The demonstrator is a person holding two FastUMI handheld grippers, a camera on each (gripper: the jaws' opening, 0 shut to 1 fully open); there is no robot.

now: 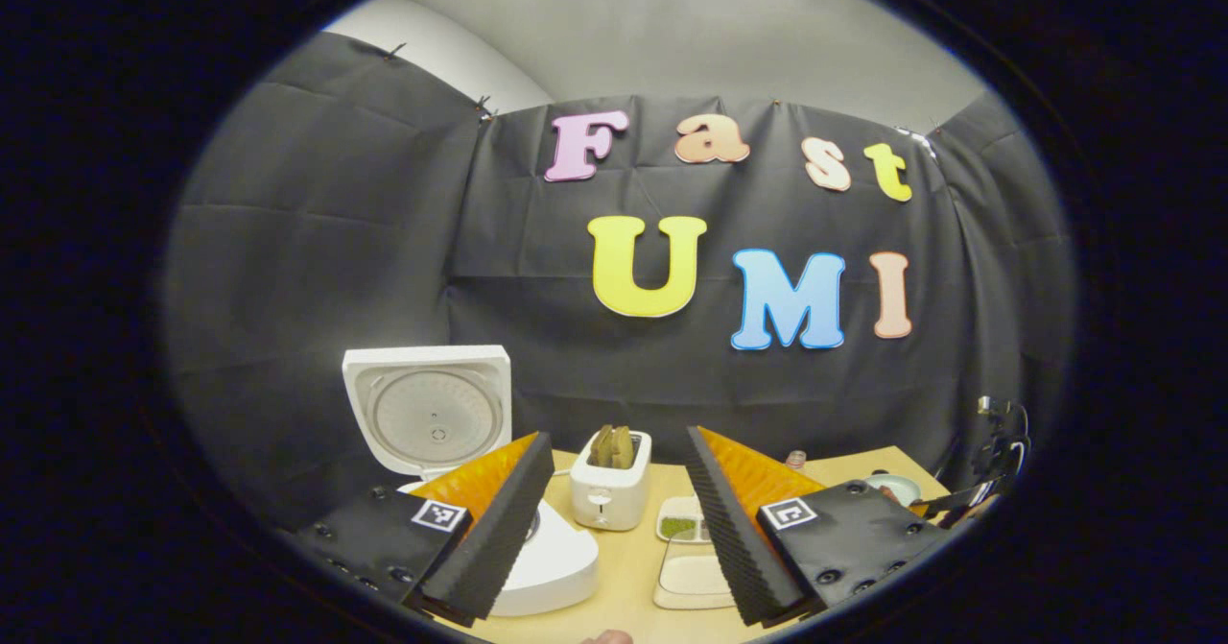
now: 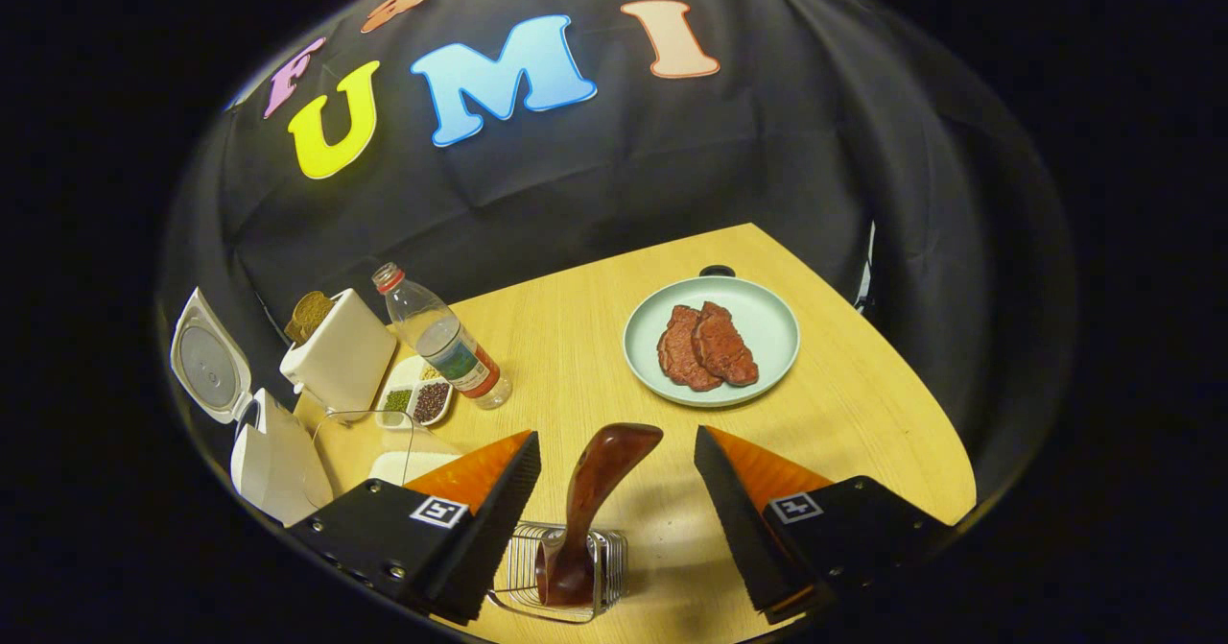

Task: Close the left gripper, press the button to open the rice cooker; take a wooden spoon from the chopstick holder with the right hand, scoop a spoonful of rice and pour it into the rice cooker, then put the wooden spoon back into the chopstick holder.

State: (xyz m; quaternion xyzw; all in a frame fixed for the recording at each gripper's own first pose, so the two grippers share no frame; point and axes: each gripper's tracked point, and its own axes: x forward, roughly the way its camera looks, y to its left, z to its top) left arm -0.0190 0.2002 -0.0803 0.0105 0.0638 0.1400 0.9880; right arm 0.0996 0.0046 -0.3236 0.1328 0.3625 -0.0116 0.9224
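The white rice cooker (image 1: 556, 567) stands open, its lid (image 1: 427, 412) upright; in the right gripper view the rice cooker (image 2: 273, 457) is at the far left. My left gripper (image 1: 619, 452) is open and empty, just right of the cooker. A dark reddish wooden spoon (image 2: 600, 481) stands in the wire chopstick holder (image 2: 600, 567) near the table's front edge. My right gripper (image 2: 616, 442) is open, one finger on each side of the spoon's upper end, apart from it. A white rectangular tray (image 1: 693, 575) lies right of the cooker; I cannot make out what is in it.
A white toaster (image 2: 341, 356) with bread stands behind the cooker. Beside it are a small dish of beans (image 2: 417, 401) and a tilted plastic bottle (image 2: 443, 345). A pale green plate (image 2: 767, 332) with two meat slices sits mid-table. The table's edge curves off at the right.
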